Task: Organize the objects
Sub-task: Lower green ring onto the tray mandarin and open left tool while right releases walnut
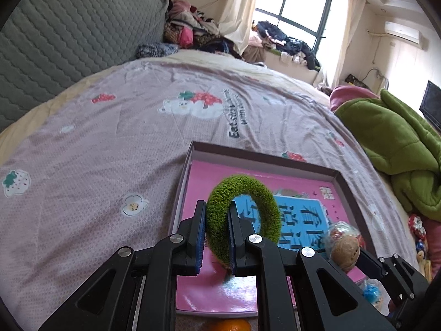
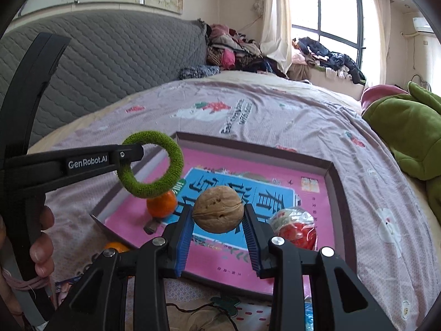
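Note:
My left gripper is shut on a fuzzy green ring and holds it above the shallow box with a pink book inside. The ring and the left gripper also show in the right wrist view. My right gripper is shut on a walnut, held above the box. The walnut shows at the left wrist view's lower right. An orange and a red wrapped sweet lie in the box.
The box lies on a pink bedsheet. A second orange lies just outside the box's near corner. A green blanket is piled at the right. Clothes are heaped by the grey headboard.

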Demonstrator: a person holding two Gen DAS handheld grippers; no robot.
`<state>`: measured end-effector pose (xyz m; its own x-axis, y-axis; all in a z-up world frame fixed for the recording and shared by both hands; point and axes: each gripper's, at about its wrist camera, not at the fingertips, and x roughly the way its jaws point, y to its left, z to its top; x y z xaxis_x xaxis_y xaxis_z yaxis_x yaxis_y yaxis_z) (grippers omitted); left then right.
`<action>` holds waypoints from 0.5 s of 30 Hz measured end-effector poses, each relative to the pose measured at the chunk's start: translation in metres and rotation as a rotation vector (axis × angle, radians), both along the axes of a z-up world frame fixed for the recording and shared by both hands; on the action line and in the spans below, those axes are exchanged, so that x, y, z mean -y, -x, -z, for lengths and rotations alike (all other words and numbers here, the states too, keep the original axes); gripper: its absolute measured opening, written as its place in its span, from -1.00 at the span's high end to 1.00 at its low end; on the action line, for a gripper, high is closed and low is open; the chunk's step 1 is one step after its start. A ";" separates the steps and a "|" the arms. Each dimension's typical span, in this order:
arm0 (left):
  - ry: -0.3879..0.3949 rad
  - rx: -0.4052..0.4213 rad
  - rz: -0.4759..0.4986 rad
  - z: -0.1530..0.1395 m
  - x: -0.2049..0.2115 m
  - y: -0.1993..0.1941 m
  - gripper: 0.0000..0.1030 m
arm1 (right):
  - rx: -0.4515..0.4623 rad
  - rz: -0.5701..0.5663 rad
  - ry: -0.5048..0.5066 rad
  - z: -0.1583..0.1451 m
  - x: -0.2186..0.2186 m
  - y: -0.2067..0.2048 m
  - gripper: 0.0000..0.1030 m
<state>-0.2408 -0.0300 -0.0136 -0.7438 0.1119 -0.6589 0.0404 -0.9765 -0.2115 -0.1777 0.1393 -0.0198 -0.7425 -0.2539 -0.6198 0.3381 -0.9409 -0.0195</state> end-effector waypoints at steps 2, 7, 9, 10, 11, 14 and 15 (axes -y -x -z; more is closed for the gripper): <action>0.005 0.012 -0.001 0.004 0.000 0.004 0.73 | 0.013 0.005 -0.006 0.004 0.000 0.002 0.30; -0.006 0.032 0.005 0.011 0.001 0.009 0.72 | 0.062 0.015 -0.036 0.016 0.001 0.008 0.30; -0.002 0.037 0.004 0.013 0.001 0.010 0.72 | 0.078 0.011 -0.039 0.020 0.002 0.009 0.30; 0.001 0.040 0.005 0.014 0.001 0.010 0.71 | 0.083 0.012 -0.042 0.021 0.002 0.010 0.30; 0.003 0.044 0.003 0.016 0.001 0.011 0.71 | 0.087 0.010 -0.045 0.022 0.003 0.010 0.30; 0.005 0.064 -0.003 0.020 0.001 0.014 0.69 | 0.104 0.013 -0.059 0.025 0.003 0.011 0.30; 0.004 0.070 -0.006 0.021 0.002 0.014 0.69 | 0.112 0.012 -0.061 0.026 0.004 0.013 0.30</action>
<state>-0.2552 -0.0321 -0.0350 -0.6965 0.1053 -0.7098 0.0604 -0.9770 -0.2043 -0.1902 0.1356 -0.0459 -0.6704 -0.2046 -0.7132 0.3298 -0.9432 -0.0394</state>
